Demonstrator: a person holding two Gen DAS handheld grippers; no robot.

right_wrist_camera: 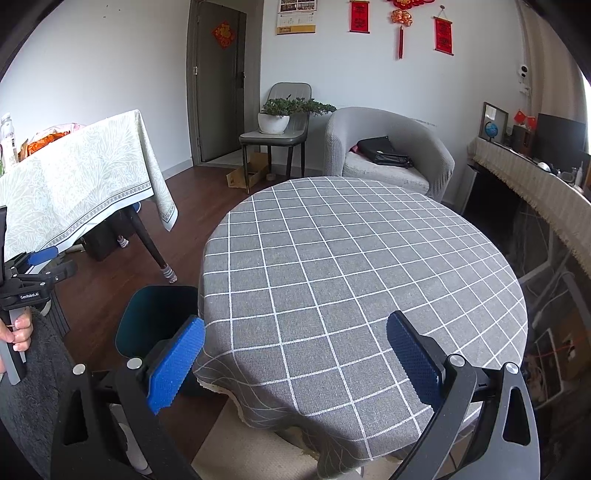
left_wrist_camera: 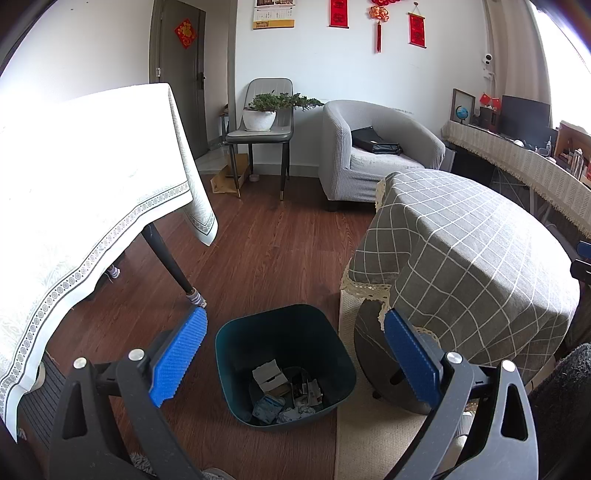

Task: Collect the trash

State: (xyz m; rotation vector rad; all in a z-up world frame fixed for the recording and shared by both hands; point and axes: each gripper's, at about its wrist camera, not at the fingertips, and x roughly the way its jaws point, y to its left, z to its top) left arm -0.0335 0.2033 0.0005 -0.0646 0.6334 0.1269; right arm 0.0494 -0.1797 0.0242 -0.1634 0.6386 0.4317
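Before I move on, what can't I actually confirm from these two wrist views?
- Bin contents: left wrist view shows a small box and crumpled wrappers, too small to identify; the near wall hides the rest.
- Same bin in the right wrist view: the round table's checked cloth and a gripper finger cover most of it.
- White-clothed table: top overexposed in the left view, cut off by the frame's left edge in the right.
- Floor under the round table: hidden by its cloth.

Looks like we're in someone's living room: grey armchair (right_wrist_camera: 388,151), potted plant (right_wrist_camera: 275,114) on a chair, red wall hangings (right_wrist_camera: 400,22), and cloth-covered tables (right_wrist_camera: 351,280).
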